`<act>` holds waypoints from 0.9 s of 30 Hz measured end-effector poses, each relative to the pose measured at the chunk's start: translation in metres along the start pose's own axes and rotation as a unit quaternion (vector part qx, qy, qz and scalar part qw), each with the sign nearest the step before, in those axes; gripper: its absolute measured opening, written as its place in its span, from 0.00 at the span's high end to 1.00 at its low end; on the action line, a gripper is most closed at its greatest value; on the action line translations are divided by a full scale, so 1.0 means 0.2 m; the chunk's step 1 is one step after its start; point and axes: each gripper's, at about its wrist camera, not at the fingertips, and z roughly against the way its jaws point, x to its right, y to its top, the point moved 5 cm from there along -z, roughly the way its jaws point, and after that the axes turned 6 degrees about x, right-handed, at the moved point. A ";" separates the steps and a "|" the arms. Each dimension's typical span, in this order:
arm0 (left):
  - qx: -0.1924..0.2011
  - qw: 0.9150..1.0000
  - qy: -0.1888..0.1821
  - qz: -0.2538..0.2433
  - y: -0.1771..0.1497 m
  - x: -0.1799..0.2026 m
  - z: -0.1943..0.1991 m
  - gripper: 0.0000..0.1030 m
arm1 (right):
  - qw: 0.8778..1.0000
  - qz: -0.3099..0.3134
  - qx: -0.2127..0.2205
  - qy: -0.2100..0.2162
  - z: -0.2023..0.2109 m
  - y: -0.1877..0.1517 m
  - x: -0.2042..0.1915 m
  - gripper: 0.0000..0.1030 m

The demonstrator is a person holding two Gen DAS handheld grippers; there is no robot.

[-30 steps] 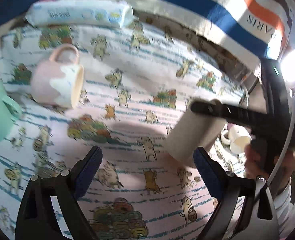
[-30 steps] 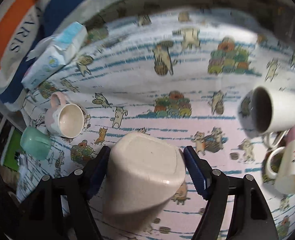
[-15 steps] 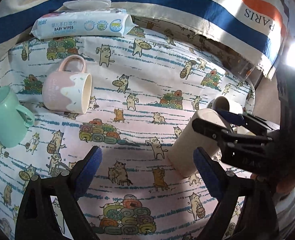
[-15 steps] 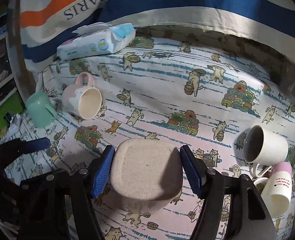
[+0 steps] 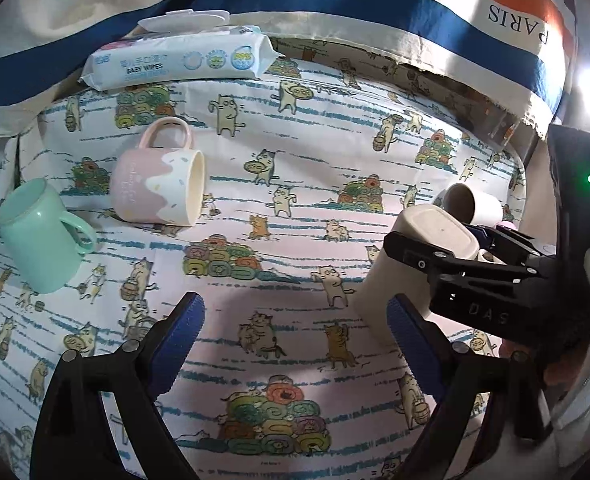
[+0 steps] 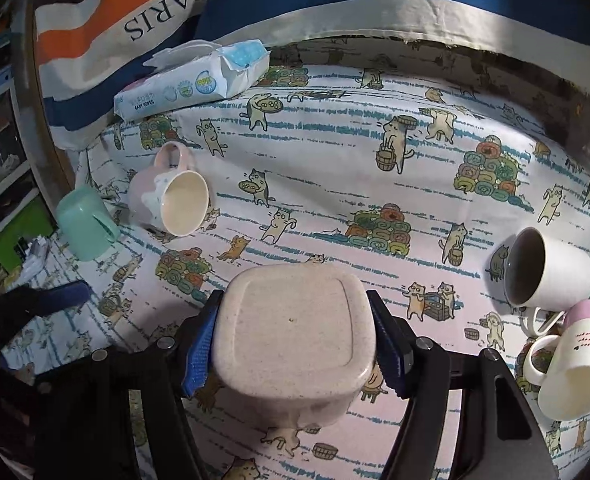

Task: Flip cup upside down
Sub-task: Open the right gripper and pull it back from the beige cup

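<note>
- The right gripper (image 6: 291, 340) is closed on the beige cup (image 6: 295, 336); its blue pads (image 6: 197, 350) press both side walls just under the flat squarish base.
- The beige cup is turned base-up, with its mouth towards the cat-print cloth (image 6: 335, 152); whether the rim touches the cloth cannot be told, since the base hides it in the right wrist view.
- In the left wrist view the same beige cup (image 5: 399, 280) leans slightly, and the black body of the right gripper (image 5: 447, 256) crosses its upper part.
- The left gripper (image 5: 295, 340) has its jaws spread wide and holds nothing; it hovers over the cloth to the left of the beige cup, well apart from it.
- A pink-and-white mug (image 5: 159, 184) lies on its side far to the left of the beige cup, with its mouth facing the beige cup and its handle upward.
- A mint green mug (image 5: 39, 236) sits further left of the beige cup, just beyond the pink-and-white mug.
- A pack of baby wipes (image 5: 179, 62) lies at the cloth's far edge, beyond the beige cup and to its left, against a striped fabric printed "PARIS" (image 5: 335, 4).
- To the right of the beige cup a white mug (image 6: 547, 272) lies on its side, with its dark inside facing the beige cup.
- Just nearer than the white mug, still right of the beige cup, lies a white cup with a pink end (image 6: 575, 356), also on its side.
</note>
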 end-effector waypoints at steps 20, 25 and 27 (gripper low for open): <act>0.001 1.000 -0.006 -0.005 -0.01 0.03 -0.01 0.11 | 0.997 -0.021 0.037 -0.067 -0.02 0.02 0.29 0.31; 0.017 1.000 -0.015 -0.002 0.01 0.05 0.00 0.11 | 0.997 -0.024 0.054 -0.042 0.07 0.03 0.29 0.17; 0.033 0.999 -0.017 -0.005 0.03 0.07 0.02 0.11 | 0.995 -0.017 0.087 -0.040 0.15 0.06 0.28 0.15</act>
